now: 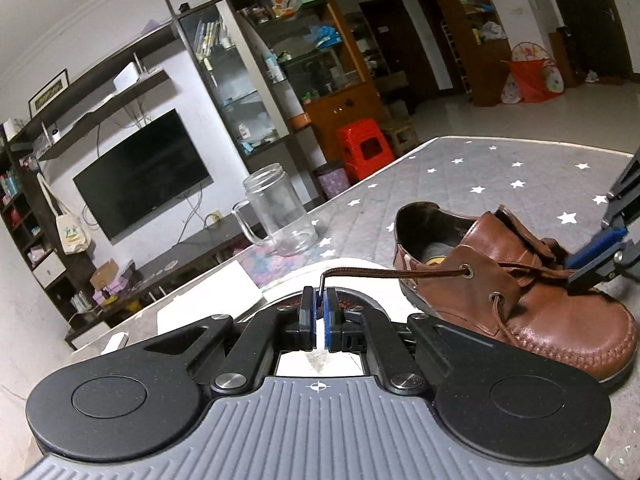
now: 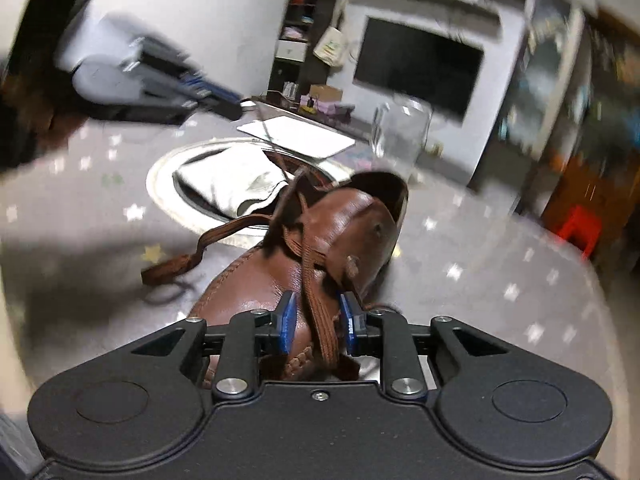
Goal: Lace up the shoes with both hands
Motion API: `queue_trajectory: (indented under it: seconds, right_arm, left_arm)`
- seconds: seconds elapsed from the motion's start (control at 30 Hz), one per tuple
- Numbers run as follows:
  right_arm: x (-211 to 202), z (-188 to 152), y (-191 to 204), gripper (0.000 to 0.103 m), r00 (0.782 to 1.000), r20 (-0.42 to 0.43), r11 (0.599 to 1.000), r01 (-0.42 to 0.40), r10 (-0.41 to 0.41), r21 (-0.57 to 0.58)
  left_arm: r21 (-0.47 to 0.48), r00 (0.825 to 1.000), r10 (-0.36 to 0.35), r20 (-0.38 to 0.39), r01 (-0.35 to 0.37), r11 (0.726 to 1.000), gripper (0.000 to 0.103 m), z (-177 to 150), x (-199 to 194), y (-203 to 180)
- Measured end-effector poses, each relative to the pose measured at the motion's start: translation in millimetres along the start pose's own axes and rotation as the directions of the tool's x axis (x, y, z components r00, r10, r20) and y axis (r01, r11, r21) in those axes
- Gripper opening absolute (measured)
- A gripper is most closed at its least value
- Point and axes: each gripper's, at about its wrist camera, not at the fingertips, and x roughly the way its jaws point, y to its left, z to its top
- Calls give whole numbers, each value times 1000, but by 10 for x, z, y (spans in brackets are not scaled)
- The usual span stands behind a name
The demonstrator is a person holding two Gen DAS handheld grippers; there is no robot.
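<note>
- Brown lace end (image 1: 320, 292) sits pinched between the pads of the left hand-held gripper (image 1: 319, 316), whose jaws are closed tight on it; from there the lace runs taut across to an eyelet on the shoe (image 1: 520, 292).
- Left hand-held gripper points slightly downward, beside the shoe's heel end and a little apart from it.
- Right hand-held gripper (image 2: 316, 320) is angled down over the shoe's toe, its blue pads standing narrowly apart.
- A flat brown lace strand (image 2: 320, 320) passes between those pads; a gap shows on each side of it, so the pads do not press on it.
- In the left wrist view the right hand-held gripper's blue fingertips (image 1: 596, 246) reach the shoe's tongue and lacing area from the far side.
- The shoe, brown leather with a stitched toe, stands on the tabletop (image 1: 500, 184), which is covered with a grey star-patterned cloth.
- Another stretch of lace (image 2: 224, 232) trails off the shoe's side onto the cloth.
- Just behind the shoe's heel lies a round white-rimmed object (image 2: 168, 188) with a pale cloth (image 2: 228, 180) on it.
- Beyond that, farther from the shoe, stand a clear glass mug (image 1: 276, 216) and a flat white board (image 2: 296, 136).
- Right wrist view is blurred, so finer detail around the shoe cannot be told.
</note>
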Motion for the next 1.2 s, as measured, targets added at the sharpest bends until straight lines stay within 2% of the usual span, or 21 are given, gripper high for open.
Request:
queue_trajectory:
  seconds: [0.03, 0.1, 0.2, 0.27, 0.33, 0.47, 0.53, 0.6, 0.7, 0.87, 1.0, 1.07, 1.13, 1.2]
  right_arm:
    - [-11, 6, -19, 4, 1000, -2, 1000, -5, 5, 7]
    - [-97, 33, -25, 3, 1000, 2, 999, 13, -13, -43]
    - [-215, 64, 68, 3, 996, 45, 985, 86, -80, -149]
    - [-324, 95, 130, 3, 979, 117, 951, 189, -165, -244]
    - [-365, 108, 135, 3, 970, 153, 934, 228, -191, -275]
    - [-227, 16, 72, 3, 972, 98, 929, 233, -213, -288]
    - [-173, -54, 20, 3, 973, 74, 933, 231, -219, -275]
    - [-164, -113, -45, 3, 981, 51, 955, 192, -186, -224]
    - [-182, -141, -70, 5, 986, 41, 964, 167, -162, -209]
    - [-321, -131, -83, 28, 986, 40, 961, 167, -162, -218]
    - [-407, -118, -23, 33, 987, 45, 960, 163, -157, -227]
    - [-459, -117, -6, 33, 986, 52, 956, 169, -161, -238]
    - [-480, -100, 27, 33, 986, 58, 953, 169, -159, -250]
    - [-505, -93, 68, 33, 986, 68, 952, 165, -152, -260]
  left_arm:
    - [-3, 1000, 4, 1, -4, 1000, 3, -5, -1, 2]
    - [-9, 1000, 6, 4, -6, 1000, 3, 4, -10, 9]
    - [-24, 1000, 10, 16, -10, 1000, 3, 24, -38, 13]
    - [-30, 1000, 14, 23, -14, 999, 3, 33, -46, 8]
    - [-31, 1000, 22, 13, -21, 999, 4, 25, -22, -3]
    - [-60, 999, 28, -20, -29, 998, 4, -37, 34, 14]
    - [-73, 997, 31, -67, -36, 997, 4, -118, 117, 22]
    - [-82, 994, 10, -111, -19, 996, 4, -190, 188, 15]
    - [-81, 986, -17, -163, 4, 997, 6, -288, 244, -5]
    - [-66, 977, -43, -208, 29, 997, 7, -433, 169, 77]
    - [-62, 969, -53, -240, 39, 997, 16, -537, 62, 178]
    - [-79, 970, -79, -232, 62, 995, 16, -561, -47, 222]
    - [-96, 966, -160, -203, 143, 985, 21, -542, -185, 198]
    - [-102, 955, -238, -178, 223, 970, 26, -515, -301, 134]
